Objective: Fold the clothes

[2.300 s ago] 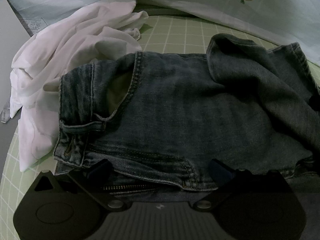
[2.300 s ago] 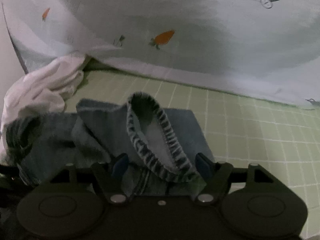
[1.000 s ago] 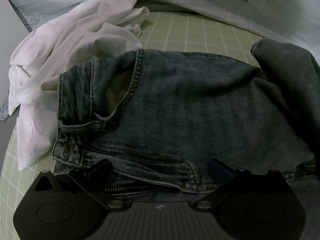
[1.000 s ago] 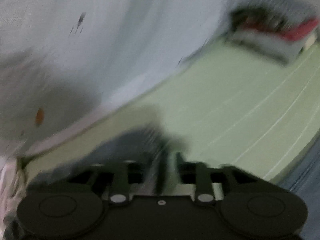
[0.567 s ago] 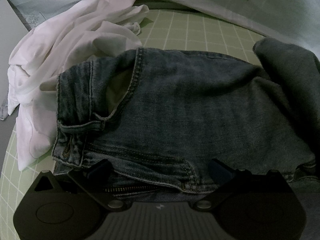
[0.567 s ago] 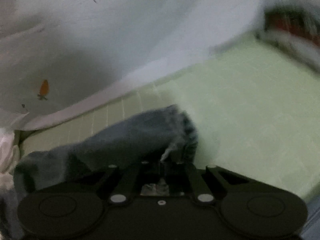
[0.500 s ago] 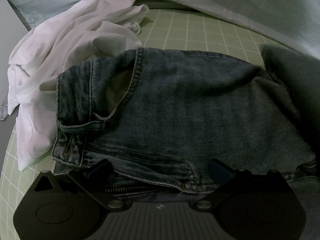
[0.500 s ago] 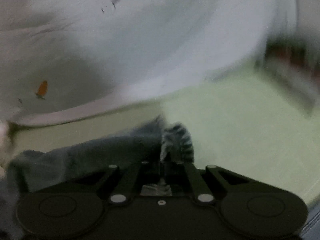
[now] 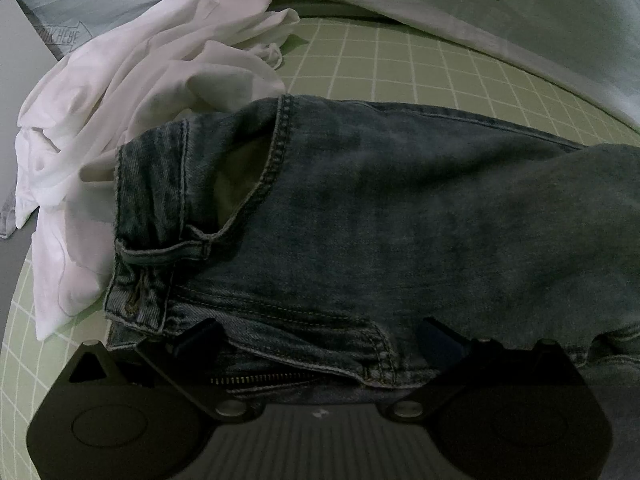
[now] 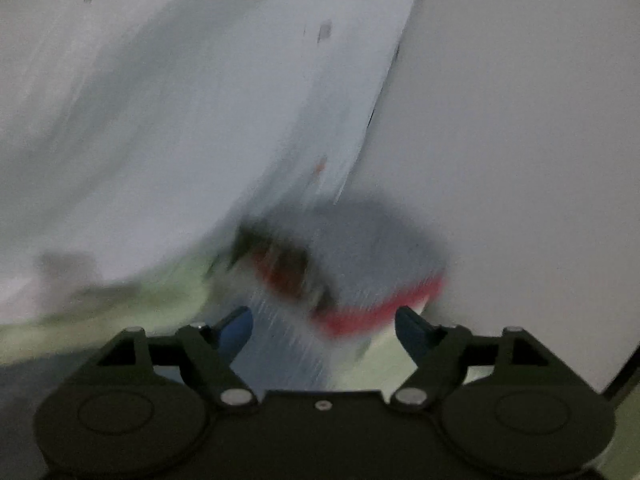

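Left wrist view, jeans: the blue denim jeans lie across the green gridded mat, waistband to the left, zip and stitched pocket seam nearest the camera.
Left wrist view, surroundings: a crumpled white garment is heaped against the waistband; a pale sheet with a carrot print drapes along the far edge of the mat.
Left wrist view, tongs: the left gripper has its jaws spread wide over the fly area, both pads resting at the denim; whether they press it I cannot tell.
Right wrist view, tongs: the right gripper has its jaws opening, with nothing between them.
Right wrist view, surroundings: heavily blurred; a grey and red folded pile sits ahead on the mat, before the sheet and a plain wall.
Only here: the jeans are out of this view.
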Demonstrator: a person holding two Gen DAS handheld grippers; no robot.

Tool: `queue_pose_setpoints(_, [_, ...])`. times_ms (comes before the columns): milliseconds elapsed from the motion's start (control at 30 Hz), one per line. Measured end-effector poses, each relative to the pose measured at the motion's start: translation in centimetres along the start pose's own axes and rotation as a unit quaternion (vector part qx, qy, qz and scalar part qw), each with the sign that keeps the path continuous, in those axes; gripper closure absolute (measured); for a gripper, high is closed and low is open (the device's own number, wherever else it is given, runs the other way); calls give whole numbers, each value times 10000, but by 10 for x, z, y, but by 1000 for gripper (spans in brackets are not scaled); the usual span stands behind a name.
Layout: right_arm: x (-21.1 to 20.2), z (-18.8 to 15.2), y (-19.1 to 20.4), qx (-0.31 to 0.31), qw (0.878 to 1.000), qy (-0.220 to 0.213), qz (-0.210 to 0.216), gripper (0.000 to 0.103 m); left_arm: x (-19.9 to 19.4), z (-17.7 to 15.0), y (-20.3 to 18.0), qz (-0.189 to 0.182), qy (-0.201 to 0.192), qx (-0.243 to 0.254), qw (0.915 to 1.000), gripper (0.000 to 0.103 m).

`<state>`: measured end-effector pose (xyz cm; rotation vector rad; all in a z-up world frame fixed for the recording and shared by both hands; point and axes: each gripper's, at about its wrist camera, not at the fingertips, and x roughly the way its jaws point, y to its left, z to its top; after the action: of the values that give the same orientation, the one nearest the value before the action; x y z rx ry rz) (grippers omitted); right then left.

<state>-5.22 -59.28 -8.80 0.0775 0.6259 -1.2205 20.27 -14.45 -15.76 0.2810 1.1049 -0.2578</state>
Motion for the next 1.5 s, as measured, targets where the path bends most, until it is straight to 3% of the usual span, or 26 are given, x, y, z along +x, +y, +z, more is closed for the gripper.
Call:
queue_pose_setpoints(100, [-1,-43,12,86,9967,700,393,24,1,2,1,-20,55,41,10000,0])
queue_pose_setpoints(267, [-14,-88,49,94,9850,1346,1079,22,1,2,6,-47,69,106,9999,0])
queue_pose_setpoints(367, [-34,-96,67,-167,9813,1392,1322,22,2,0,15,10,70,-95,9999,0])
queue_pose_setpoints(467, [-51,-96,80,-405,9788,1324,1509,21,5,-5,29,-158,128,-408,9990,0])
queue_pose_setpoints(733, [-60,-86,92,-426,9734,1307,1833,20,-4,-12,40,-217,81,-402,9989,0])
queue_pose_setpoints(867, [-65,-90,104,-567,9694,1322,1987,20,-24,-4,51,-572,-404,-569,9959,6])
queue_pose_setpoints(1000, [-70,-94,121,-712,9629,1383,2206,20,-36,14,60,-312,-1018,-599,9925,8])
queue_pose_setpoints(1100, [-78,-94,133,-857,9593,1340,2333,20,-21,30,75,400,-1124,-965,9882,7])
queue_pose_setpoints(1200, [-85,-94,141,-977,9560,1301,2443,20,-6,35,96,424,-1097,-1386,9833,8])
queue_pose_setpoints(1233, [-86,-94,143,-1005,9553,1305,2457,20,0,37,100,422,-1098,-1465,9822,10])
queue_pose_setpoints(1267, [-87,-94,145,-1032,9546,1310,2468,20,2,38,103,479,-1108,-1509,9812,27])
queue_pose_setpoints(1333, [-89,-96,147,-1075,9541,1321,2464,20,11,43,104,768,-1067,-1602,9783,45])
queue_pose_setpoints(1433, [-94,-97,149,-1143,9546,1347,2399,20,15,46,115,901,-1102,-1993,9695,54])
queue_pose_setpoints(1500, [-95,-97,150,-1167,9554,1365,2343,20,18,49,121,968,-1117,-1951,9696,54])
